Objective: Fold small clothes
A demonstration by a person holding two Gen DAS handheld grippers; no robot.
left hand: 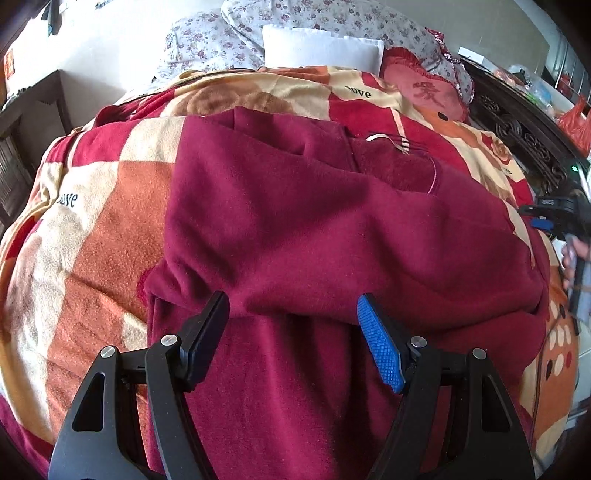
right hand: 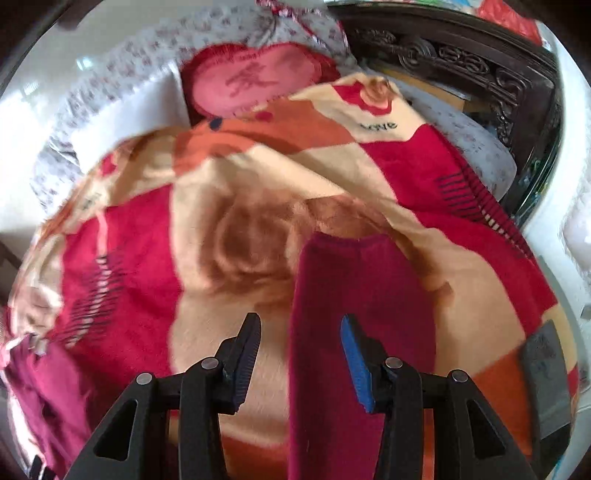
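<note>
Blanket (left hand: 92, 236) in red, orange and cream covers the bed, and on it lies the dark red garment (left hand: 314, 236), spread across the middle with part of it already doubled over; a thin white cord and a pink loop show near its far edge. Pillows sit beyond it: a flowered one (left hand: 303, 14), a white one (left hand: 321, 48) and a pink heart-shaped cushion (left hand: 424, 88) beside the carved dark bed frame (left hand: 524, 136).

Left tongs (left hand: 293, 314) hang just over a raised ridge in the cloth, jaws wide apart and clamped on nothing. Right tongs (right hand: 301, 336) are likewise apart and hold nothing, poised over a narrow strip of the same dark red cloth (right hand: 351, 295), seemingly a sleeve or leg, that runs out over the blanket; that view is blurred, so whether a pad touches the cloth I cannot tell.

The step in hand appears to be taking hold for the next fold. It would go best if each pair of tongs pinched only the garment and not the blanket under it, gripped near a corner or edge instead of mid-panel, and both lifted together so the fleece folds flat without bunching.
</note>
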